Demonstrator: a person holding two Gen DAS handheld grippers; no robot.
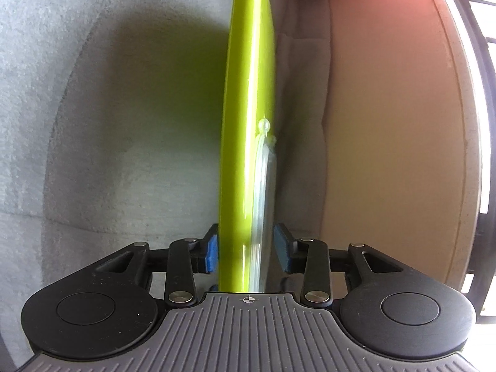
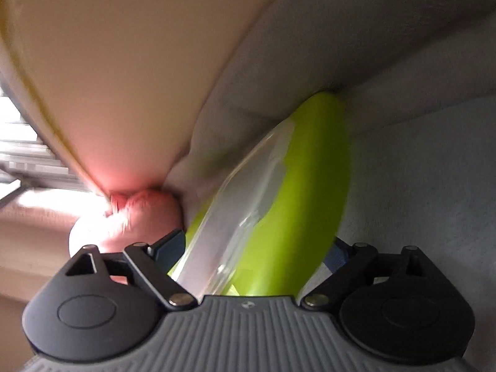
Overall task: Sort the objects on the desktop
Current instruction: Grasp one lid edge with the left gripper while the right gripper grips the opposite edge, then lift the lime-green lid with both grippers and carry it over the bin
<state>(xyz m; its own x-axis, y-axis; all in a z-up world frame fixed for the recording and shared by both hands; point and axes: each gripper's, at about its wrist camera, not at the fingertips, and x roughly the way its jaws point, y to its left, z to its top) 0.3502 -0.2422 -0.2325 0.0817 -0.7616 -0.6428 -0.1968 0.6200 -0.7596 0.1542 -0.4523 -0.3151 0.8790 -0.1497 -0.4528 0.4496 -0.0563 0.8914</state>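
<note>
In the left wrist view the left gripper is clamped edge-on across a lime-green case, its blue pads pressing both faces, above grey cloth. In the blurred right wrist view the right gripper is closed around the same case, which slants up towards the cloth, with a clear sleeve along its left face.

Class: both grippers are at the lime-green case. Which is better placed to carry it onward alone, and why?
Left gripper: the lime-green case sits straight and centred between its fingers. In the right gripper it lies slanted, and that view is blurred.
</note>
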